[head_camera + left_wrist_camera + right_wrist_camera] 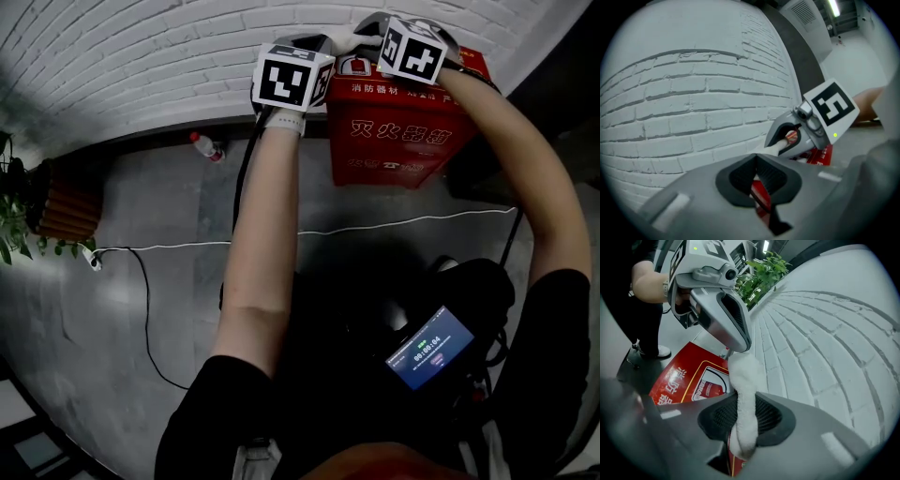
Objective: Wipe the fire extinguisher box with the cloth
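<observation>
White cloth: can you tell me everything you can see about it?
The white cloth looks soft and fluffy, like a towel. It is bunched into a thick strip and stretched between two tools. The right tool is shut on one end and the left tool pinches the other. It sits over the top of the red fire extinguisher box, beside the white brick wall. I cannot tell if it touches the box.
</observation>
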`<act>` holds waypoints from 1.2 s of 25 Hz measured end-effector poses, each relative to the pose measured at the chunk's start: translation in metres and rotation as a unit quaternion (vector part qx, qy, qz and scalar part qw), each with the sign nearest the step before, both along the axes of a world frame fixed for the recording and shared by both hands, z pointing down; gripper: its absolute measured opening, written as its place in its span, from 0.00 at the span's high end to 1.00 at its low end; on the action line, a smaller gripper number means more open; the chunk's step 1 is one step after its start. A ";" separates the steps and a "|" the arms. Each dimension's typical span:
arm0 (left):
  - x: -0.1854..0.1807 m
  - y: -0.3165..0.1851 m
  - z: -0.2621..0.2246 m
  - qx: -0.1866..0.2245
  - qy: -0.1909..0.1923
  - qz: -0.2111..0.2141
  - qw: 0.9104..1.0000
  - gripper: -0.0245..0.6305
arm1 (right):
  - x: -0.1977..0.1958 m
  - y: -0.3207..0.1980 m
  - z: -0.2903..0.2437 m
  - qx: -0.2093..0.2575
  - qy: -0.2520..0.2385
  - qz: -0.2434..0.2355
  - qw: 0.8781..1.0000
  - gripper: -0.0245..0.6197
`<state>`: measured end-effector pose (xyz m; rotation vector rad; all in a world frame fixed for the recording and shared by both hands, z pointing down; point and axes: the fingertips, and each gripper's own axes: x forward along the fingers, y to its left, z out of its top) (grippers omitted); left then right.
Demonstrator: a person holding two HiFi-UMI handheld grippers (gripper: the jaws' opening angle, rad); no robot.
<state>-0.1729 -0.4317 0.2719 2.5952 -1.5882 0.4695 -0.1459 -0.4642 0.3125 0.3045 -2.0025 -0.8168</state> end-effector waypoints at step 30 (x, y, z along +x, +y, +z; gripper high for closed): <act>0.197 0.011 -0.011 0.003 0.008 0.100 0.995 0.96 | 0.249 -0.019 -0.004 -0.004 0.010 0.146 0.989 0.83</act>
